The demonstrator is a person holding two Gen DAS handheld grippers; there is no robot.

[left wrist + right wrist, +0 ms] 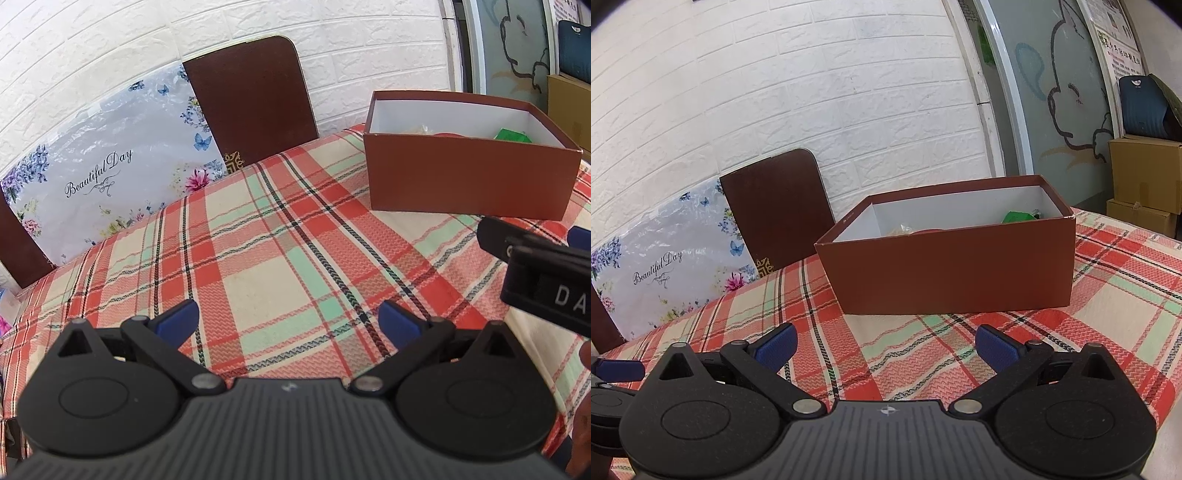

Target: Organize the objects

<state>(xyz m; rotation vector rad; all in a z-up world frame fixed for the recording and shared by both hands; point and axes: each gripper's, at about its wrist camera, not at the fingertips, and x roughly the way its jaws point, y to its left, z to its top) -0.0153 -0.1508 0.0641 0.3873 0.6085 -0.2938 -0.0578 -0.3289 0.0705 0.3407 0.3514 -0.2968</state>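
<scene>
The left gripper [288,321] hangs over the middle of the plaid tablecloth [258,266] with blue pads spread wide, nothing between them. The right gripper [884,347] is equally agape and empty — just short of the brown box [953,273]. That box sits toward the table's far right corner, lidless, a green item [1019,216] inside.

A home dining corner: plaid tablecloth [258,251], brown chair [775,206], white brick-pattern wall [775,92], stacked cardboard boxes [1145,177].
</scene>
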